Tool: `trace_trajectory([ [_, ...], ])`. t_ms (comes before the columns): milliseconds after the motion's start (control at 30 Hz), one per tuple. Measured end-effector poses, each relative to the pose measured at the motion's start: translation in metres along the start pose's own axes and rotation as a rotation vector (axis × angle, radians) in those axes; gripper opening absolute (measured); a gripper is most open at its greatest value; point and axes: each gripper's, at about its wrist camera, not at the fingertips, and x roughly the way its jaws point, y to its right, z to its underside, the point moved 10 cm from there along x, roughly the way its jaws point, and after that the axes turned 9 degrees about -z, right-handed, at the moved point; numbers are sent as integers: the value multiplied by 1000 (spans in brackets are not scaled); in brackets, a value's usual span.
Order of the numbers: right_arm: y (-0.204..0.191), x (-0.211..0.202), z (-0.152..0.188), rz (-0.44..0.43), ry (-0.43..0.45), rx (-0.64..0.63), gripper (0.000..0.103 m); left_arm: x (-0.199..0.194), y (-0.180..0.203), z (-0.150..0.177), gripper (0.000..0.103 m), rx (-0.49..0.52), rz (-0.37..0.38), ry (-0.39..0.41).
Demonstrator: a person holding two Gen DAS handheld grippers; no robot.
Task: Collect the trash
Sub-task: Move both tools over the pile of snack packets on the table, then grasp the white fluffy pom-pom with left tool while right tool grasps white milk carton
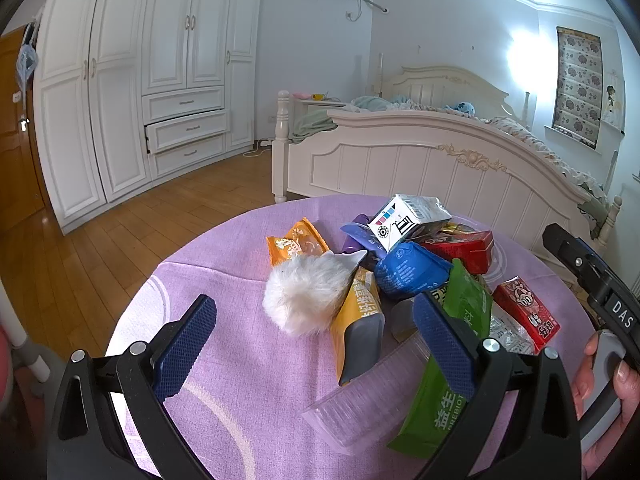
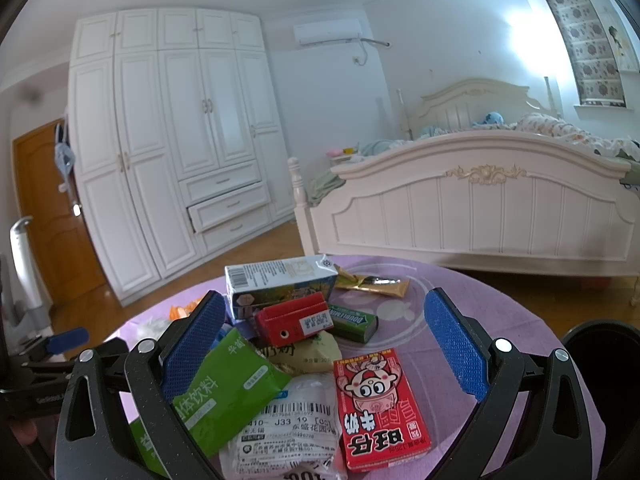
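Heaping near the far edge of the round table under its lilac cloth [image 1: 224,320], the trash sits loose: a white milk carton [image 1: 404,216] tops a blue pouch [image 1: 408,272], a red box [image 1: 464,248] and an orange wrapper [image 1: 296,242]. A clear ribbed plastic tray [image 1: 368,396] lies on its side near the front edge; what it holds cannot be told. The left gripper [image 1: 316,344] gapes wide, empty, near a white fluffy ball [image 1: 304,296]. The right gripper [image 2: 328,352] is spread wide, holding nothing, over a red cartoon drink carton [image 2: 380,404] and a green drink pouch [image 2: 224,392].
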Motion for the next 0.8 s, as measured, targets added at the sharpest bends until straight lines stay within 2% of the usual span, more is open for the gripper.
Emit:
trace_trajectory([
  [267, 3, 2, 2, -5, -13, 19, 98, 3, 1, 2, 98, -1, -3, -18],
  [367, 6, 7, 2, -41, -32, 41, 98, 4, 2, 4, 98, -2, 25, -38],
  [400, 4, 11, 0, -62, -68, 14, 98, 6, 3, 6, 98, 8, 35, -50],
  [467, -1, 17, -7, -87, -109, -62, 98, 7, 2, 6, 98, 35, 53, -62],
  [600, -22, 38, -25, -155, -238, -305, 98, 10, -1, 6, 98, 109, 89, -77],
  [700, -36, 55, -34, -189, -314, -482, 98, 14, -3, 10, 98, 131, 141, -141],
  [800, -43, 80, -34, -187, -386, -682, 98, 26, -14, 10, 98, 134, 167, -196],
])
